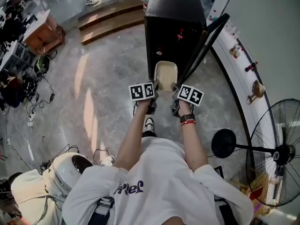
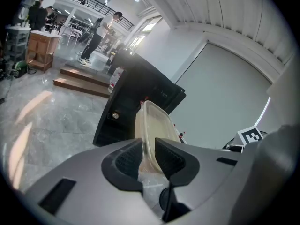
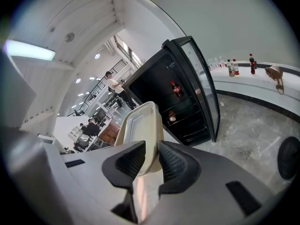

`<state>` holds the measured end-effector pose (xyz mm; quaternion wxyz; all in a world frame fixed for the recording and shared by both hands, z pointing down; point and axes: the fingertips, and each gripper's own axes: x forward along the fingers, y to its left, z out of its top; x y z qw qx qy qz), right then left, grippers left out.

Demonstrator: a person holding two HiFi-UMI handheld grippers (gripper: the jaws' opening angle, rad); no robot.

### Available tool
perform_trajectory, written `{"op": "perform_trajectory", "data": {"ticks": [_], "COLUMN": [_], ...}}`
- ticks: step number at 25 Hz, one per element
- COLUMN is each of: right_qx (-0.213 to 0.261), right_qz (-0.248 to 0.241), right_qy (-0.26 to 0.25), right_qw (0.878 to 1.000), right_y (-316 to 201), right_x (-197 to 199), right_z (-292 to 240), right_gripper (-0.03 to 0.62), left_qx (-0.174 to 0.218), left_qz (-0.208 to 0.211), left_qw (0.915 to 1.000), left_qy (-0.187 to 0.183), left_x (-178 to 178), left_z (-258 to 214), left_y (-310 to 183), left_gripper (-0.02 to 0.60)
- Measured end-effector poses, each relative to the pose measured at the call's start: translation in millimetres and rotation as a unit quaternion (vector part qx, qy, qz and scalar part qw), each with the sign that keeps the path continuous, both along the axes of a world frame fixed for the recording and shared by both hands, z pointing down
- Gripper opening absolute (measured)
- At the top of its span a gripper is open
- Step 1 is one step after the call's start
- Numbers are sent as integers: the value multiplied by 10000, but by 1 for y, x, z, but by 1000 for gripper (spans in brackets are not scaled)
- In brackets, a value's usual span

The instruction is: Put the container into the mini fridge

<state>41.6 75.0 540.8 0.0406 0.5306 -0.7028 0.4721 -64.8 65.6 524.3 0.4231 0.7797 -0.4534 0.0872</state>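
A clear, cream-tinted plastic container (image 1: pixel 166 74) hangs in the air in front of the black mini fridge (image 1: pixel 168 29). My left gripper (image 1: pixel 151 93) is shut on its left rim and my right gripper (image 1: pixel 176 95) is shut on its right rim. In the left gripper view the container (image 2: pixel 153 130) rises from between the black pads (image 2: pixel 128 161), with the fridge (image 2: pixel 136 102) behind it. In the right gripper view the container (image 3: pixel 140 130) sits between the pads (image 3: pixel 172 162). There the fridge (image 3: pixel 174 95) stands with its glass door (image 3: pixel 202 86) swung open, and a red bottle (image 3: pixel 176 90) shows on a shelf inside.
A white counter (image 1: pixel 243 74) with small bottles curves along the right wall. A standing fan (image 1: pixel 276 153) is at the lower right. Wooden steps (image 1: pixel 110 20) lie beyond the fridge, and cables (image 1: pixel 35 102) trail on the marble floor at left. People stand far off.
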Motion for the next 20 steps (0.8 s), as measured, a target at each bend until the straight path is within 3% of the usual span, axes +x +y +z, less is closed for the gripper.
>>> {"op": "perform_trajectory", "data": {"ticks": [11, 16, 20], "right_qx": [-27, -90, -135], "right_qz": [270, 492, 583], "right_qy": [41, -64, 57], "right_qw": [9996, 9987, 9982], "right_y": [-92, -117, -137], "right_x": [-25, -27, -25], "right_z": [4, 15, 16], "right_gripper": [97, 97, 97], "left_qx": [-61, -20, -119], "left_qz": [222, 296, 355], "left_qw": [9997, 9995, 9993], "left_qy": [65, -60, 54], "left_x": [-23, -26, -24], "left_z": [5, 13, 18], "left_y": [-97, -126, -148], "left_gripper": [83, 83, 84]}}
